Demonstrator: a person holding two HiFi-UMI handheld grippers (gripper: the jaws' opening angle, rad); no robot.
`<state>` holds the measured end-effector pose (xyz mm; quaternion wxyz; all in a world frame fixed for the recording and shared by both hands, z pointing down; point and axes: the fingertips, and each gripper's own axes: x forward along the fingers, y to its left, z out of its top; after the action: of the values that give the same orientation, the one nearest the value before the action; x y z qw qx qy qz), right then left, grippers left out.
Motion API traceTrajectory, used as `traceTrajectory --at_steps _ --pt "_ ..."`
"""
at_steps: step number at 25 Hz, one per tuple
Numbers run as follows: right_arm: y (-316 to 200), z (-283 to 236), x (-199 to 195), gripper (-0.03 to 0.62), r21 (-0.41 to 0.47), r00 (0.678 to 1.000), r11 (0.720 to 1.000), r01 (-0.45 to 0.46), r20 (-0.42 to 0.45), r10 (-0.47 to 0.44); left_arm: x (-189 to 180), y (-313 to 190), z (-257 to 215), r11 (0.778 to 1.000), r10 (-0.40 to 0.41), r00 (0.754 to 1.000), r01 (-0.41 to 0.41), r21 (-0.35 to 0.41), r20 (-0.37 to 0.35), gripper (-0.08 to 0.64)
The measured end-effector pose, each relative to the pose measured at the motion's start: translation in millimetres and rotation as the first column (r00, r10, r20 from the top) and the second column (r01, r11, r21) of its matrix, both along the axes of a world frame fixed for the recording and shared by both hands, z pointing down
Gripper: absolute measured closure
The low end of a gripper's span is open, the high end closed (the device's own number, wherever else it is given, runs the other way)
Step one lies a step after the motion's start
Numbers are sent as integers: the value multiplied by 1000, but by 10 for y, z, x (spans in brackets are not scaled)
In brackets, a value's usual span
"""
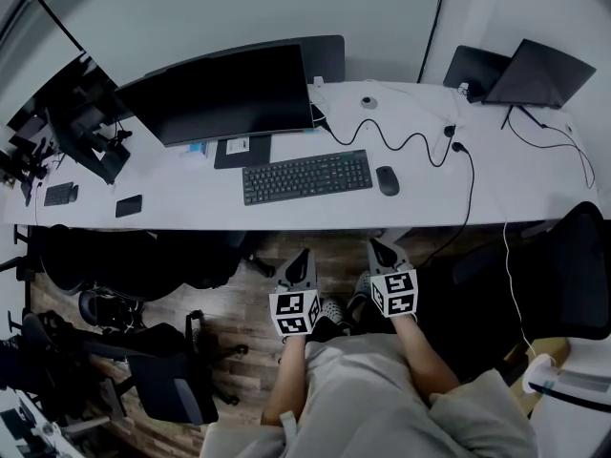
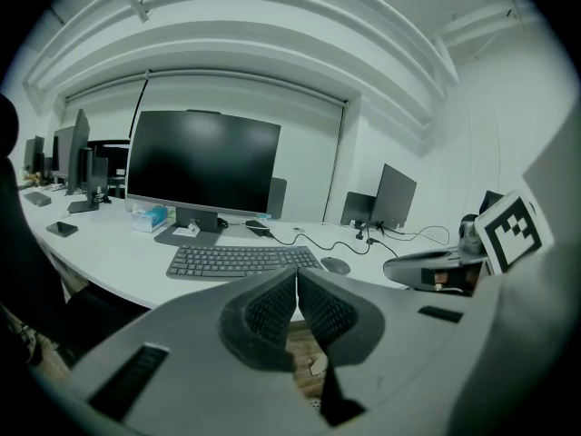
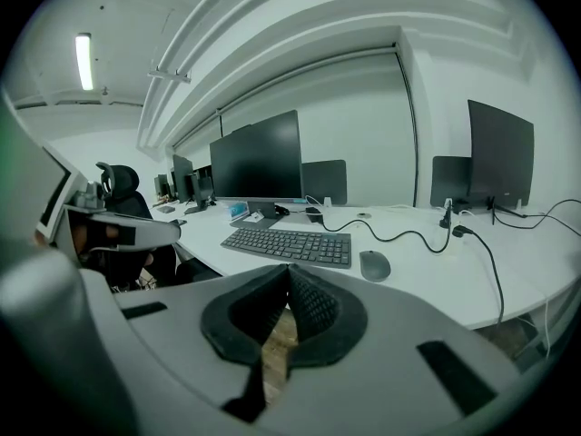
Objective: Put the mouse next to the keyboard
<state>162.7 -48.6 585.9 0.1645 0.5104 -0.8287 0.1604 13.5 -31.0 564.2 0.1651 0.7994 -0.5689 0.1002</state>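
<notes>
A dark mouse (image 1: 387, 180) lies on the white desk (image 1: 286, 213) just right of the black keyboard (image 1: 306, 176). The same mouse (image 2: 336, 265) and keyboard (image 2: 241, 261) show in the left gripper view, and the mouse (image 3: 374, 264) and keyboard (image 3: 289, 245) again in the right gripper view. Both grippers hang below the desk's front edge, held close to the person's body. My left gripper (image 1: 304, 259) is shut and empty. My right gripper (image 1: 382, 249) is shut with nothing in it.
A large monitor (image 1: 221, 93) stands behind the keyboard. A black cable (image 1: 401, 144) snakes across the desk behind the mouse. A laptop (image 1: 535, 74) sits at the far right, a phone (image 1: 129, 205) at the left. Office chairs (image 1: 162, 380) stand on the wooden floor.
</notes>
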Motion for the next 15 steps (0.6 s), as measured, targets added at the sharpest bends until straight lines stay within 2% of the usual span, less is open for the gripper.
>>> traceTrajectory --at_steps 15 --pt "72 34 -99 584 13 1000 1000 16 21 -16 -27 111 38 1000 -3 1000 3 -10 12 537"
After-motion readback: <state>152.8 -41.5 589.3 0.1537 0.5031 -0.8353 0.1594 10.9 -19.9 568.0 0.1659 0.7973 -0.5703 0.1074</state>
